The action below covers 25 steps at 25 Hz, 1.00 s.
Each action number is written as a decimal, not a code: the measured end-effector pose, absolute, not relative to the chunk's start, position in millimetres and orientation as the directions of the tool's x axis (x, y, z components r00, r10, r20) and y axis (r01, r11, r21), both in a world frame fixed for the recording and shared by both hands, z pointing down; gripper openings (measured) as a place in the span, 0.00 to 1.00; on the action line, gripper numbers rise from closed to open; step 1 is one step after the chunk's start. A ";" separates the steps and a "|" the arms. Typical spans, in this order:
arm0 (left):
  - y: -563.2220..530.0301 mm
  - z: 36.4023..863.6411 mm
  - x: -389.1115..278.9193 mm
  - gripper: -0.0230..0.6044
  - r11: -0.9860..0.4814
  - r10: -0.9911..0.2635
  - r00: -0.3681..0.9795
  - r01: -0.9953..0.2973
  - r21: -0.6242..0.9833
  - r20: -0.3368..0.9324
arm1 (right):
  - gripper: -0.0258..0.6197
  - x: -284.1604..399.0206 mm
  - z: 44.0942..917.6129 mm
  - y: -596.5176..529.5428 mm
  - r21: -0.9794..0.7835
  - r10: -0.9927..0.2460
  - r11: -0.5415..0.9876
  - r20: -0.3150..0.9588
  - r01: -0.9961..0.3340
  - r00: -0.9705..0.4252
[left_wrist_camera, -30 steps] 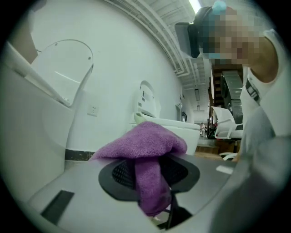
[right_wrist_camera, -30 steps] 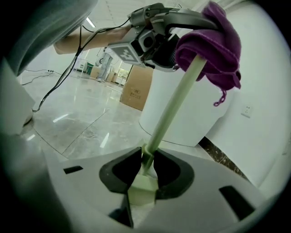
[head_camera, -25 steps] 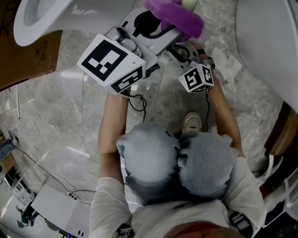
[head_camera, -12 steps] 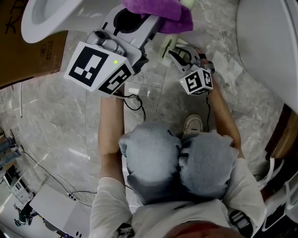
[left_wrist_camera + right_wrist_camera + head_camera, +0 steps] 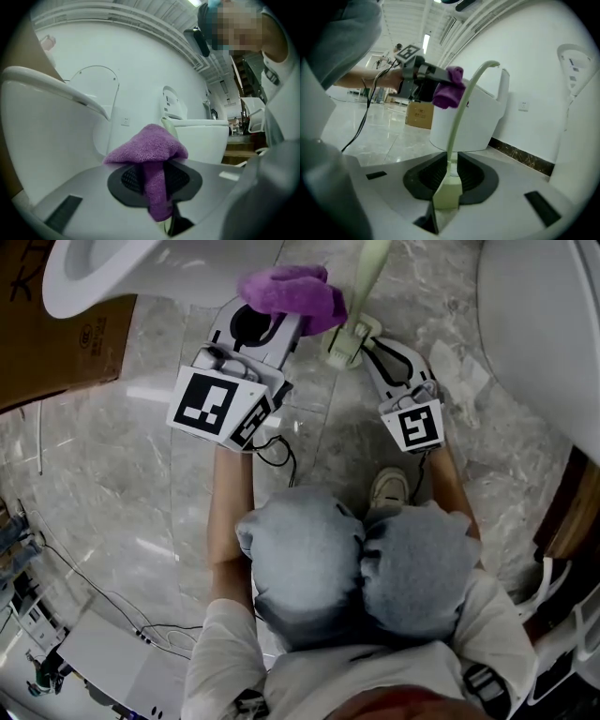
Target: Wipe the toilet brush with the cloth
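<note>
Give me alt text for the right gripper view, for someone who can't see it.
The right gripper, jaws closing, grips a pale green toilet brush by one end, its thin stem curving upward. Near the stem's top the left gripper, jaws closing, pinches a purple cloth; a white toilet stands behind.

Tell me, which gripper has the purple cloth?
The left gripper: its jaws are closing on the cloth, which is bunched between them. The right gripper is closing its jaws on the pale green brush instead.
</note>
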State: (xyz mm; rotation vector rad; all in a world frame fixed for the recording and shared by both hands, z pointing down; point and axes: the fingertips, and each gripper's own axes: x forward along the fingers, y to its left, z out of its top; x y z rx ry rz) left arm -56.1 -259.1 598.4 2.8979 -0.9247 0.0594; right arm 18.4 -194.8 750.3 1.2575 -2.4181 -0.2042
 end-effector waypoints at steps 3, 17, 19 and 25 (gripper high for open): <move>-253.6 615.7 -61.0 0.16 -0.778 -0.620 0.778 -0.626 0.052 0.100 | 0.09 27.9 730.2 -190.6 0.253 -0.842 0.537 0.222 -0.805 -0.492; -233.0 670.0 -70.4 0.16 -0.723 -0.687 0.715 -0.691 -0.019 0.130 | 0.03 39.3 693.2 -188.4 0.142 -0.876 0.479 0.147 -0.866 -0.460; -232.0 671.3 -70.3 0.16 -0.723 -0.688 0.714 -0.691 -0.026 0.130 | 0.03 39.3 693.3 -188.3 0.140 -0.875 0.479 0.149 -0.866 -0.460; -231.1 670.5 -70.3 0.16 -0.718 -0.692 0.712 -0.695 -0.020 0.120 | 0.03 37.1 689.8 -189.7 0.140 -0.874 0.482 0.151 -0.865 -0.462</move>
